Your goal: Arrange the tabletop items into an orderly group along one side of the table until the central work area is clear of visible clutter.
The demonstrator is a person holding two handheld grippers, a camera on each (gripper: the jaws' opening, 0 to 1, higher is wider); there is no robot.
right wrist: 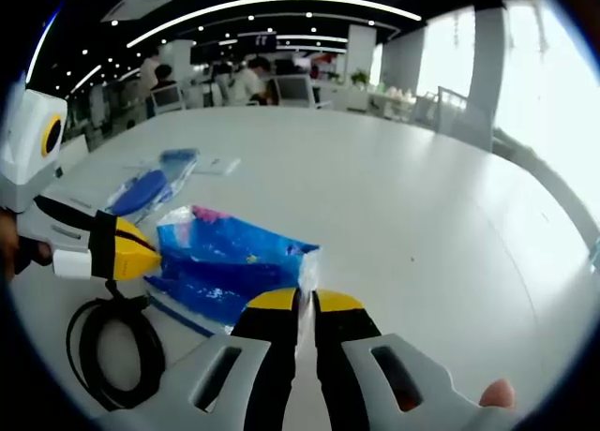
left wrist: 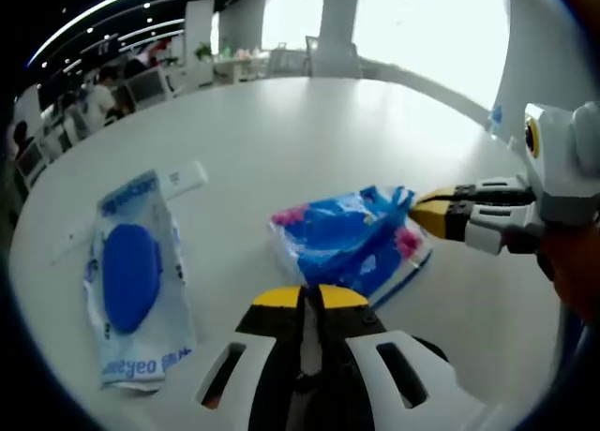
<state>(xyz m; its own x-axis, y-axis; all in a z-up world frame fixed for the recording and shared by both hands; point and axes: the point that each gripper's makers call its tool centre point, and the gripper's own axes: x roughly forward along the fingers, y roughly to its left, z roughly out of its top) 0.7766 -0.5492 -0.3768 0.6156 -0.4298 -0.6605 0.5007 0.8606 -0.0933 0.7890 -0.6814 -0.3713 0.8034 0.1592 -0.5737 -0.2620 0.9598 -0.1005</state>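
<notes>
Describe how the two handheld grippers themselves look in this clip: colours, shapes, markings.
Both look alike. The left gripper and right gripper each have two black jaws tipped in yellow, set in white shells with slotted cutouts. Seen from the side, each body is a white and grey block with a yellow-ringed round fitting. Fingers wrap the right handle; no sleeve is visible.

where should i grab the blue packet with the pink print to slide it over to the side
Take the blue packet by its bunched corner, which lifts off the table while the rest lies flat. In the left gripper view the right gripper already points at that corner from the side. Coming in low and level there looks easiest.
</notes>
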